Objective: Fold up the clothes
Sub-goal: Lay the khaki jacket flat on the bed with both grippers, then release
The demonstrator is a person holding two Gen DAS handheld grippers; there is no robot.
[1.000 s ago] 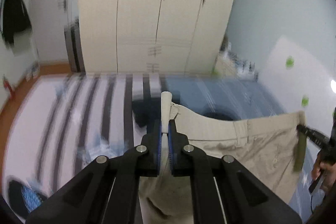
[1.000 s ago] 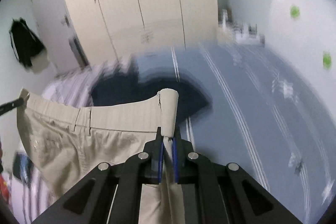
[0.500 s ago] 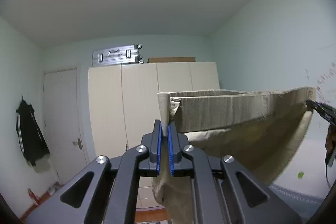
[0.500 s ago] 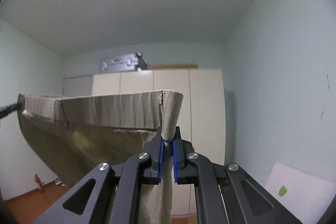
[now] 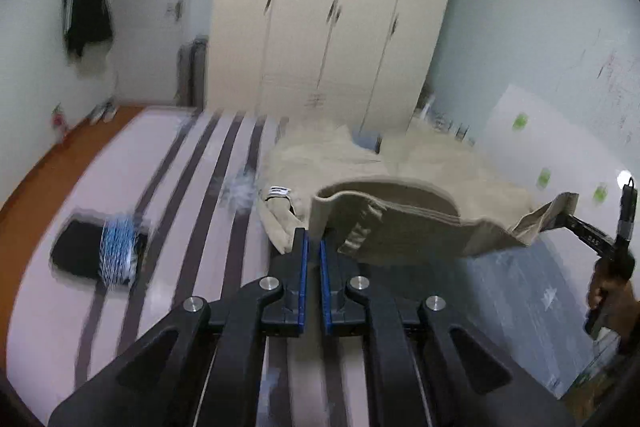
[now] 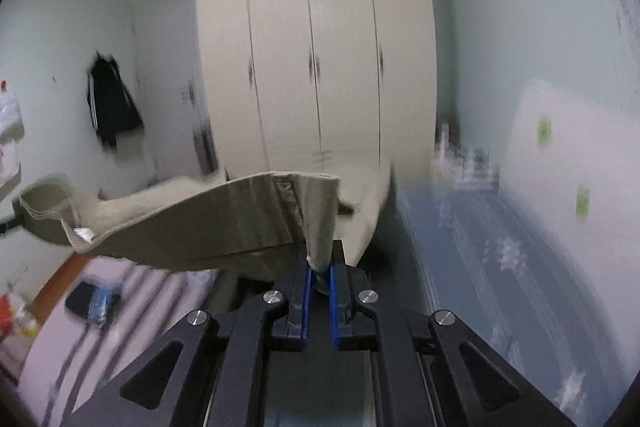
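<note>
A pair of beige trousers (image 5: 420, 187) hangs stretched by its waistband between my two grippers, above the bed. My left gripper (image 5: 313, 247) is shut on one end of the waistband. My right gripper (image 6: 319, 269) is shut on the other end, and it shows at the right edge of the left wrist view as well, right gripper (image 5: 576, 223), with a hand behind it. The trouser legs (image 6: 168, 195) billow out ahead, toward the wardrobe. In the right wrist view the waistband (image 6: 224, 219) runs off to the left.
The bed (image 5: 132, 211) has a white cover with dark stripes on the left and a blue cover (image 6: 500, 267) on the right. A dark folded garment (image 5: 100, 251) lies on the stripes. A cream wardrobe (image 5: 332, 11) stands behind, and a black jacket (image 5: 86, 15) hangs on the wall.
Both grippers swung up toward the ceiling with the trousers, then came back down over the bed. The trouser legs, which hung down before, now fly out forward.
</note>
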